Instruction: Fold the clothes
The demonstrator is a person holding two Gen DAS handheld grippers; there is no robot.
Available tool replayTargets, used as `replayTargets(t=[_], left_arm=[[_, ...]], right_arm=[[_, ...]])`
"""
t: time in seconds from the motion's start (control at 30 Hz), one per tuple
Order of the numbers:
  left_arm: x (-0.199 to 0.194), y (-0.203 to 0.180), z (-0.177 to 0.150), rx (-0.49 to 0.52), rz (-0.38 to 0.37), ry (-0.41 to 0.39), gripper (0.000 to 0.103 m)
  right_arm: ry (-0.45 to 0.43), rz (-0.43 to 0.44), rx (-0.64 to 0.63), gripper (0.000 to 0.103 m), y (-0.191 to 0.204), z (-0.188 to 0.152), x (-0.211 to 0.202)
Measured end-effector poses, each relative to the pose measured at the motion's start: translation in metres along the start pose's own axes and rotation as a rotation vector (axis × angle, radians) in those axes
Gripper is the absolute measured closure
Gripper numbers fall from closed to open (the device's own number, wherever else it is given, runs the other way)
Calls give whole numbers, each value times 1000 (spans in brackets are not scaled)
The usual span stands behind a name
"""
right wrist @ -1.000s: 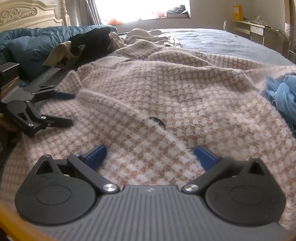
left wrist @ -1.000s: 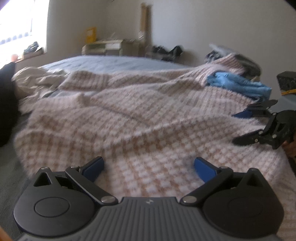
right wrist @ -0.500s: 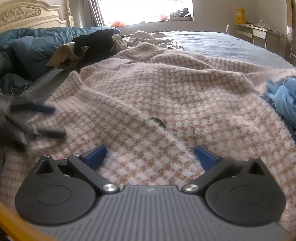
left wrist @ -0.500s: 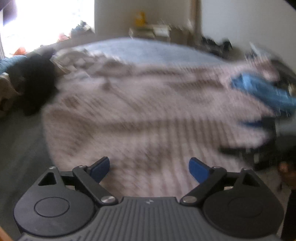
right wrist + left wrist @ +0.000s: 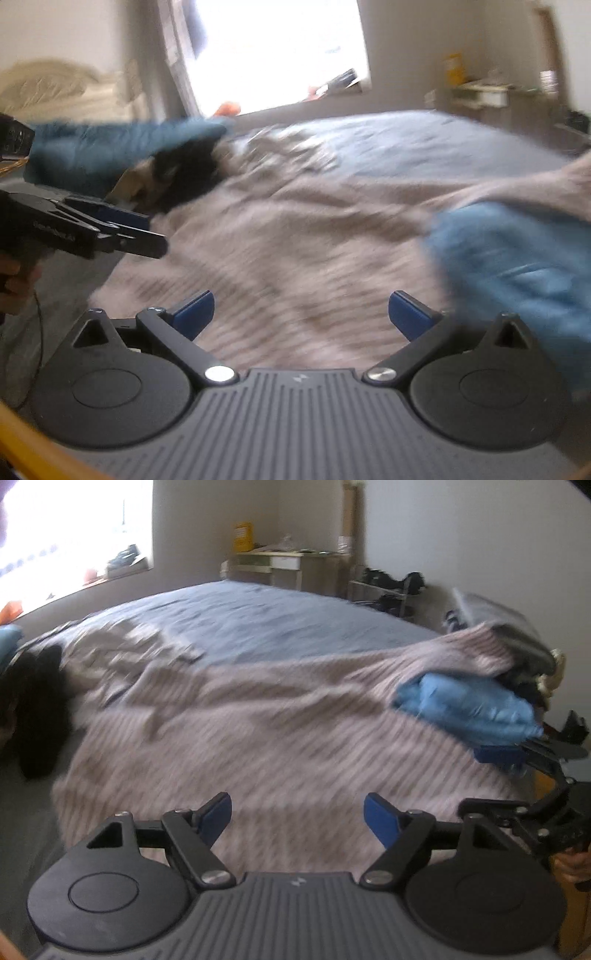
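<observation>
Left of the left gripper (image 5: 297, 821), a heap of black fabric (image 5: 35, 709) slumped on the grey-blue bed cover (image 5: 258, 624). Left gripper's blue-tipped fingers spread wide, nothing between them, poised just over the near hem of the pink-and-brown checked woolly garment (image 5: 258, 731). Straight ahead of both tongs, that garment spread broadly across the bed – rumpled, ridged, one far end draped up over a pile at the right. No crisp fold line to be made out, though motion blur smears both views, so a shallow fold could perhaps be missed. Right of the left gripper and just before the right gripper (image 5: 301, 312), a bunched light-blue cloth (image 5: 469, 705) lying on the checked garment's right side, unfolded. Right gripper likewise spread wide and empty, hovering over the same near hem; seen from the left view at the far right edge, beside the blue cloth.

As for progress – checked garment laid out roughly flat but creased, fitting either a spread-out stage ahead of folding or a re-opening after one. Blue cloth and black heap both loose. Most folding apparently left.
</observation>
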State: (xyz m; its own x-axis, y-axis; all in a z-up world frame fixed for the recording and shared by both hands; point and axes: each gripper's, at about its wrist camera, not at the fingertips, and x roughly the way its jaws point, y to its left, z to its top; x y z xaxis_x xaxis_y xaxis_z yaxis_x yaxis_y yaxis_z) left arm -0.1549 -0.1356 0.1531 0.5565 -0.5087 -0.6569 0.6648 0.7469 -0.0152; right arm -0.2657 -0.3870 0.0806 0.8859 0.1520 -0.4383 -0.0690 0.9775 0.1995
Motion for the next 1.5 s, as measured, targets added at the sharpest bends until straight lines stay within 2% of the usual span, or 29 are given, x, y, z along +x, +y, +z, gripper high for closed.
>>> replayTargets(t=[0.07, 0.17, 0.37, 0.43, 0.57, 0.6, 0.67, 0.73, 0.77, 0.8, 0.83, 0.87, 0.9, 0.97, 1.03, 1.07, 1.1, 1.23, 1.3, 1.4, 1.5], left_arm=[[15, -15, 30, 37, -29, -4, 23], [49, -47, 77, 152, -63, -17, 23], [126, -132, 158, 300, -193, -27, 21], [154, -154, 180, 276, -266, -27, 16], [210, -185, 213, 73, -418, 11, 15], [222, -193, 219, 43, -437, 21, 16], [246, -210, 227, 2, -459, 40, 16], [265, -230, 232, 8, -447, 51, 15], [274, -238, 234, 16, -426, 52, 15], [282, -246, 235, 26, -400, 52, 16], [291, -253, 236, 35, -374, 52, 16], [299, -258, 238, 31, -350, 57, 18], [306, -261, 239, 22, -328, 64, 24], [318, -261, 240, -8, -330, 93, 30], [330, -261, 241, -41, -342, 125, 44], [330, -261, 241, -40, -342, 128, 68], [327, -260, 241, -32, -338, 124, 81], [309, -252, 238, -3, -321, 84, 86], [296, -242, 239, -22, -309, 55, 88], [274, -222, 242, -46, -301, 13, 90], [240, -196, 243, -64, -290, -52, 91]], right_arm=[[-33, -49, 34, 2, -27, 5, -5], [-76, -119, 86, 2, -70, 10, -6], [-162, -259, 190, 2, -155, 21, -8], [-191, -305, 225, 2, -183, 25, -9], [-249, -398, 295, 2, -240, 32, -10], [-263, -422, 312, 2, -254, 34, -10], [-277, -442, 339, 2, -269, 34, -4], [-288, -444, 365, 2, -280, 32, 4], [-297, -426, 381, 4, -285, 31, 7], [-307, -409, 397, 12, -291, 30, 10], [-312, -403, 413, 17, -295, 29, 12], [-312, -401, 430, 27, -298, 28, 14], [-309, -397, 444, 38, -301, 27, 16], [-301, -386, 454, 48, -302, 25, 20], [-302, -381, 427, 55, -298, 25, 21], [-305, -394, 403, 59, -294, 26, 22], [-305, -402, 378, 66, -291, 27, 23], [-320, -410, 313, 76, -273, 32, 24], [-334, -381, 291, 85, -263, 34, 23], [-351, -332, 256, 86, -243, 43, 22], [-376, -280, 148, 87, -212, 60, 22]])
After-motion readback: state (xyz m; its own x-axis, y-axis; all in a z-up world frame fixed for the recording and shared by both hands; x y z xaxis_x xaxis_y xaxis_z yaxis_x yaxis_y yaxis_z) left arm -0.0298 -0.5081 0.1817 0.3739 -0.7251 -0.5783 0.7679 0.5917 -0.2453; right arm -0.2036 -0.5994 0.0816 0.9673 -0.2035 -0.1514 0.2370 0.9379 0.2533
